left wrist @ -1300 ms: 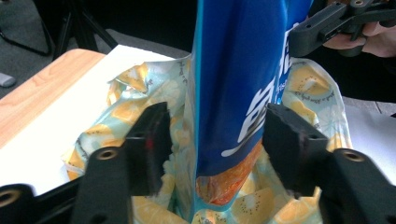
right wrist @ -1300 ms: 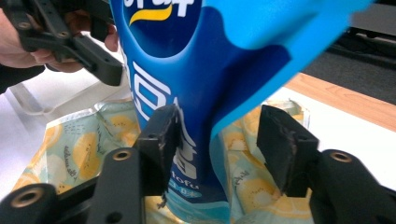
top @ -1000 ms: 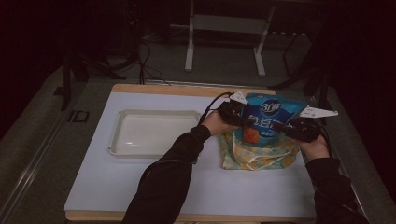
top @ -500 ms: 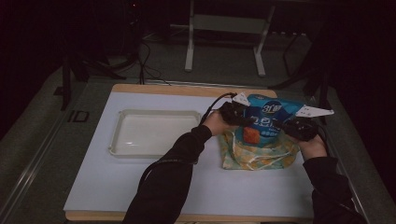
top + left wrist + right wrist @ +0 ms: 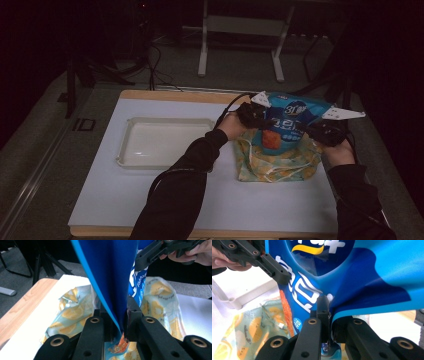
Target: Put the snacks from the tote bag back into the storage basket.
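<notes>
Blue snack bag (image 5: pixel 290 125) pinched at opposite edges by left tool (image 5: pixel 256 116) and right tool (image 5: pixel 320 131) above lemon-print pouch (image 5: pixel 277 162); likely to tear if pulled apart.

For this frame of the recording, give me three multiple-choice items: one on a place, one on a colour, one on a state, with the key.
1. Where does the white tray lie relative to the snack bag?
A. On the left tongs' side
B. On the right tongs' side
C. Under it

2. What is the snack bag's main colour?
A. Red
B. Blue
C. Green

3. How do the left tongs and right tongs stand?
A. Both open
B. One open
C. Both shut on the bag

Key: 1 A, the high view shows the tray on that side of the table; 2 B, blue film in all views; 3 C, each gripper view shows its jaws pinching the bag's film, above the lemon-print pouch.
</notes>
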A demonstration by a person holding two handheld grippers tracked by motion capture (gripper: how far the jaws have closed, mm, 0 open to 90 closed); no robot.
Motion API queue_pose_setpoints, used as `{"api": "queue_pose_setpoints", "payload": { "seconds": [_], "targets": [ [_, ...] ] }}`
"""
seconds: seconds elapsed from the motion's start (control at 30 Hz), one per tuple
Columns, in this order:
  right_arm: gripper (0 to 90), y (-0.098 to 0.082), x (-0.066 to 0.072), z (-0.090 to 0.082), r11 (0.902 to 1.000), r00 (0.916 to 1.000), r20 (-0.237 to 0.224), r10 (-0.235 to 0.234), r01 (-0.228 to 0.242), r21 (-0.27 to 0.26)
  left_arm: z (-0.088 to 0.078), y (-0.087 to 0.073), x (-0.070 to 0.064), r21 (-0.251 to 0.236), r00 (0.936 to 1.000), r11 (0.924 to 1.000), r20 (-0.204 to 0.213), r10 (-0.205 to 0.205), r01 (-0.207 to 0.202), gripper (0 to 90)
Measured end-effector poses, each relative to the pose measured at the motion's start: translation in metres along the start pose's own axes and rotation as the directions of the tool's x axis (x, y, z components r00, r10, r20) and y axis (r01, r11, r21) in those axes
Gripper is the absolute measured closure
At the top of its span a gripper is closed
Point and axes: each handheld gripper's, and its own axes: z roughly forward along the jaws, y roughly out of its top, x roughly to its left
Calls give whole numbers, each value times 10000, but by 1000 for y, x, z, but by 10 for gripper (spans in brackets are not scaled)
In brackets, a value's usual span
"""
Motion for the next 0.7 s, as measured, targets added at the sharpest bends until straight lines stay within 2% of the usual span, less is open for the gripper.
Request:
{"api": "queue_pose_setpoints", "payload": {
  "seconds": [0.53, 0.7],
  "targets": [
    [876, 54, 10, -22, 9983, 9983, 93, -573, 574, -65, -44, 41, -3, -31, 9991, 9993, -240, 361, -362, 833],
    [878, 72, 16, -29, 9961, 9963, 105, -856, 858, -206, -62, 53, -5, -194, 9986, 9990, -361, 393, -400, 838]
  ]
}}
